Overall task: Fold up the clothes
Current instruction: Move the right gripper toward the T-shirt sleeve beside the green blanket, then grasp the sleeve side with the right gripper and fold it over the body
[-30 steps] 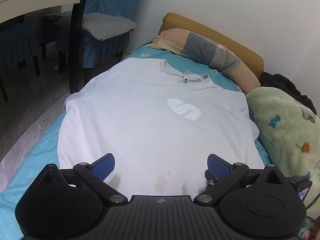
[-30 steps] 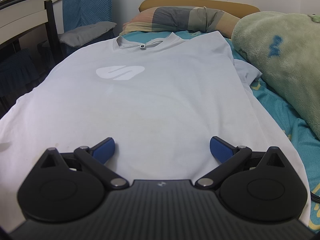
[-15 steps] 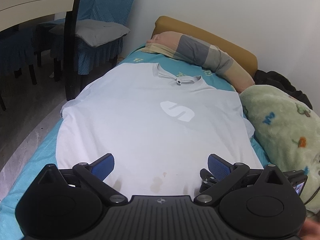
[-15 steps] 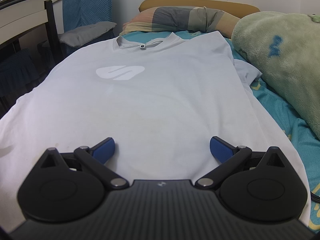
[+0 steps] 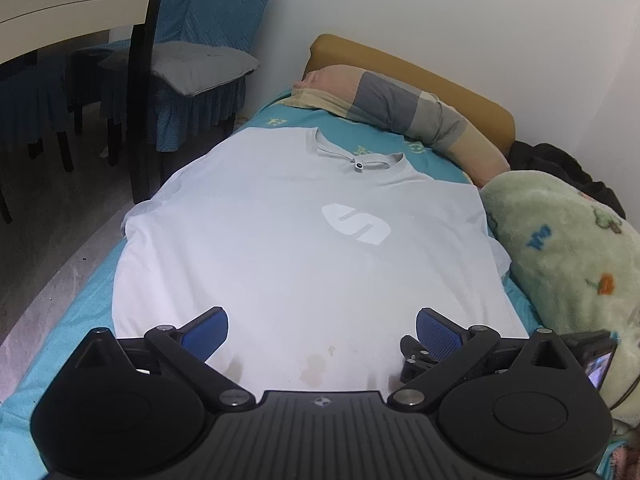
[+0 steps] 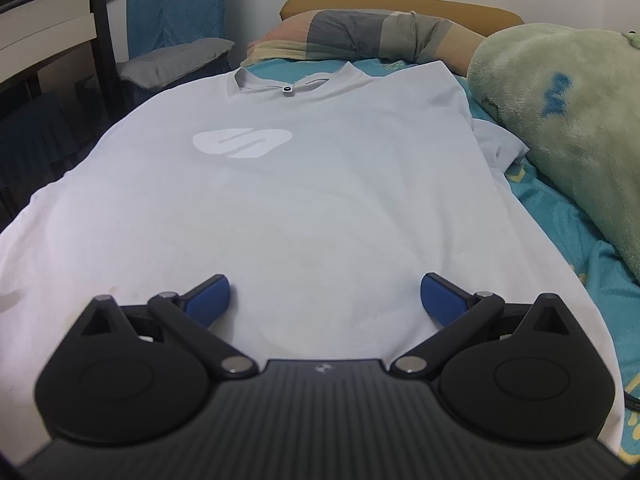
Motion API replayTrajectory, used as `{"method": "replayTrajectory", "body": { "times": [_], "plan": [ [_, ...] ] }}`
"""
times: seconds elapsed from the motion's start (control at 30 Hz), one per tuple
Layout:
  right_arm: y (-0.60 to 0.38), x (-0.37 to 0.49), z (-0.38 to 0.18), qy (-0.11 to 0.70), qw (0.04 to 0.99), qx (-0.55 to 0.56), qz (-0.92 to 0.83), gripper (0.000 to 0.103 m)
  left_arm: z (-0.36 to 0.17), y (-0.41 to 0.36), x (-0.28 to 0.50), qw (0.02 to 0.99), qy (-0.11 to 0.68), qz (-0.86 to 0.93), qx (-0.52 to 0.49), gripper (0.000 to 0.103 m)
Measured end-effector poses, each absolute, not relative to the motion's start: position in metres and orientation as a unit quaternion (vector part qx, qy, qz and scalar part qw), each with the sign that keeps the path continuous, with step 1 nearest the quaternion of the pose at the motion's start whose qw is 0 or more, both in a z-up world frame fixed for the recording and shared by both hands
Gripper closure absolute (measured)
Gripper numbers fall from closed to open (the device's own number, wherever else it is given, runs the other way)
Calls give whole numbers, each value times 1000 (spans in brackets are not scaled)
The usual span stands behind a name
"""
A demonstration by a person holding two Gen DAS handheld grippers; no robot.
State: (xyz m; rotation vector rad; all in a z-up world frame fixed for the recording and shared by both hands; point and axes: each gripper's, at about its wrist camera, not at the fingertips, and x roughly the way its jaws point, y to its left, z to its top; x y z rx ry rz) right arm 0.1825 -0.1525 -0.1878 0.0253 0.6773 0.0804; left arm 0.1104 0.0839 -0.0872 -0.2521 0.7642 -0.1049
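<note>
Spread flat, front up, on a bed (image 5: 100, 292) with a teal sheet: a white T-shirt (image 5: 288, 248). Poised over its hem, left gripper (image 5: 322, 330) and right gripper (image 6: 325, 294), both released, empty. Likely light, limp, prone to bunching; best pinched at hem corners or shoulder seams.
</note>
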Motion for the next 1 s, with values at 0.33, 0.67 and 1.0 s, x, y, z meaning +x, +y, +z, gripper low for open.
{"method": "replayTrajectory", "body": {
  "times": [0.33,0.67,1.0],
  "plan": [
    [-305,258,-167,248,909,331,-55,1,-100,80,122,913,383,-50,-127,1],
    [-343,325,-206,285,893,338,-90,90,-120,69,150,918,375,-66,-111,1],
    [-331,260,-141,156,944,259,-136,99,-110,73,138,927,347,-84,-116,2]
  ]
}}
